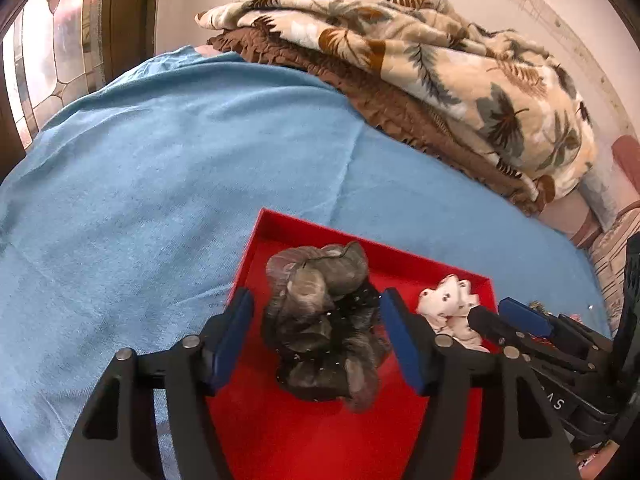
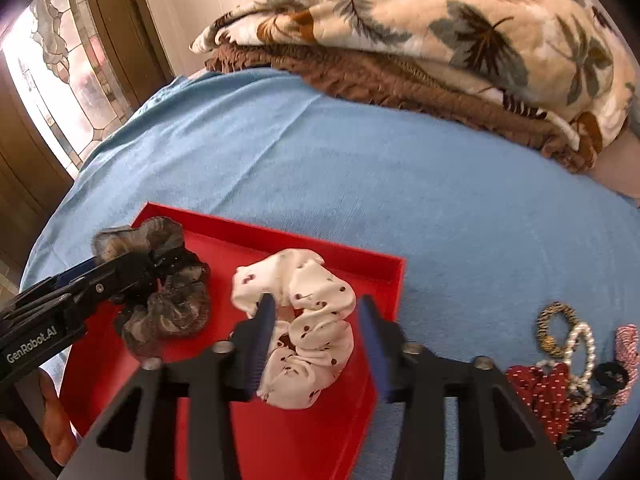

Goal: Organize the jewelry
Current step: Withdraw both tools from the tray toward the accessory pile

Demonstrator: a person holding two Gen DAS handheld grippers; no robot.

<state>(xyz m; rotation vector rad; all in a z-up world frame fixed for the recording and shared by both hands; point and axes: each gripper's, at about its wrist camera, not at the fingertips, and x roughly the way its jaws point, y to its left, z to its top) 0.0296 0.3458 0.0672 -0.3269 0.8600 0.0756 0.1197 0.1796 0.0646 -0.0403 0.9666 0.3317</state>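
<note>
Where the bed's light-blue cloth cover (image 1: pixel 168 168) carries the shallow red rectangular tray (image 1: pixel 360 254), 2 fabric scrunchies lying inside it. Grey-brown sheer scrunchie (image 1: pixel 320 320), bunched with a black sequinned scrunchie (image 1: pixel 362 304), toward the tray's left end in the left wrist view, framed by the left gripper (image 1: pixel 316 334); blue-padded fingers (image 1: pixel 234 334) spread wide on either side, neither pad touching the fabric, nothing grasped. White scrunchie with dark red dots (image 2: pixel 304 324) near the tray's middle in the right wrist view, just beside the grey-brown one but apart from it. Right gripper (image 2: pixel 318 344) likewise released: left pad against or just over the white fabric, contact not resolvable, right pad clear of it near the tray's right wall. Left gripper body entering the right wrist view from the left, marked "GenRobot.AI", over the grey-brown scrunchie. Outside the tray, on the cover to the right, a loose heap: leopard-print hair tie (image 2: pixel 554 326), white pearl-bead loop (image 2: pixel 580 354), dark red white-dotted scrunchie (image 2: pixel 542 394), pink-and-white striped scrunchie (image 2: pixel 626 354), touching or overlapping. At the bed's far side, cream leaf-print blanket (image 2: pixel 440 20) stacked on brown ruffled fabric (image 2: pixel 380 80). Stained-glass window (image 2: pixel 60 68) at upper left.
</note>
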